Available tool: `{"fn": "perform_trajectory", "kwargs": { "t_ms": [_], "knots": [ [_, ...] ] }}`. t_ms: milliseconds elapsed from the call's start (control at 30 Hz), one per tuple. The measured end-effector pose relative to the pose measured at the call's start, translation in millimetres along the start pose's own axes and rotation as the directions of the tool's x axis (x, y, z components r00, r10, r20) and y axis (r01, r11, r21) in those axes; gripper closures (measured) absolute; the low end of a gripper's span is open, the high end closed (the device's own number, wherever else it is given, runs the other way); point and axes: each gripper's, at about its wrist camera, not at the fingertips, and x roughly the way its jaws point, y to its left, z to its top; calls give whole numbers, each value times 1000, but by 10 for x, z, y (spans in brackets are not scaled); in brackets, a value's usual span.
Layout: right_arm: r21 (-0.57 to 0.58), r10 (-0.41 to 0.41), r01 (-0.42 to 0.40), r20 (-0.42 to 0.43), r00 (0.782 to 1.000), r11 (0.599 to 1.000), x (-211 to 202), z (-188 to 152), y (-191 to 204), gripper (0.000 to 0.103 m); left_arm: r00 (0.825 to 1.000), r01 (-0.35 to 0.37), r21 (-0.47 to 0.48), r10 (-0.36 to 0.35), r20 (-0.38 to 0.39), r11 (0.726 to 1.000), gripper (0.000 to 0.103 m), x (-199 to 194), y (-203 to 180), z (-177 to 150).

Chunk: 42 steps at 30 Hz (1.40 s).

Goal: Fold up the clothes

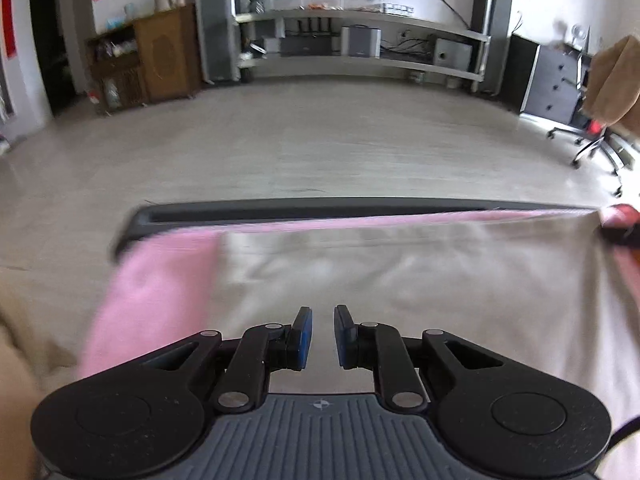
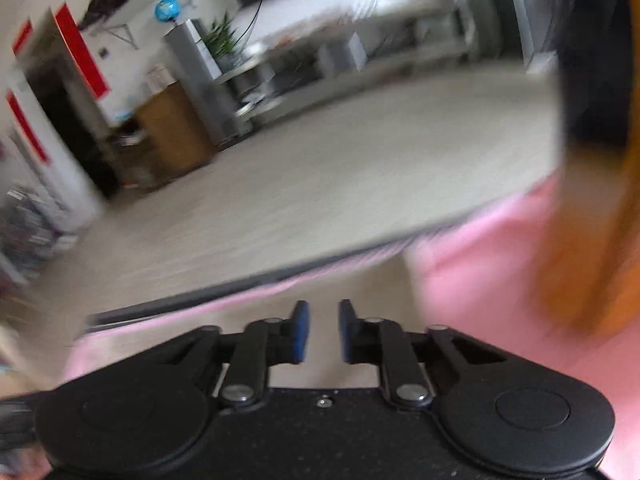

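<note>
Beige garment (image 1: 380, 272) lying flat on a pink cloth (image 1: 152, 292)

Looks light and floppy; I'd pinch the near hem corners. Left gripper (image 1: 322, 334) and right gripper (image 2: 323, 330) are both parted, holding nothing.

Beige garment (image 1: 380, 276) flat ahead, unobstructed; dark table rim (image 1: 320, 210) bounds far edge; orange object (image 2: 592, 248) crowds right.

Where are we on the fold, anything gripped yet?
Done: the beige garment lies spread fairly flat over the pink cloth; no fold shows. In hand: nothing; the left gripper and right gripper both hang open above the fabric. Left: grasp an edge and make every fold.
</note>
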Motion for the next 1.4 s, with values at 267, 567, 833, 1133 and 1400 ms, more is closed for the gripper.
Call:
{"fn": "perform_trajectory", "kwargs": {
  "t_ms": [267,567,833,1133,1400],
  "knots": [
    [60,-37,36,14,999,998,232,-173,-218,103,963,-270,-39,271,12,962,89,252,167,44],
    [-24,-340,349,163,926,937,-863,-146,126,98,926,-377,7,377,38,926,93,-770,182,57],
    [75,-199,189,174,964,979,-2271,-489,166,92,977,-212,39,212,27,976,80,-2067,35,-580],
    [228,-125,97,112,986,969,-1884,-965,-355,91,984,-179,-45,177,-34,983,86,-1637,117,-1101],
    [236,45,-41,-13,999,971,-767,-854,-122,91,991,-132,-75,130,-37,988,87,-967,62,-874]
  ]
}}
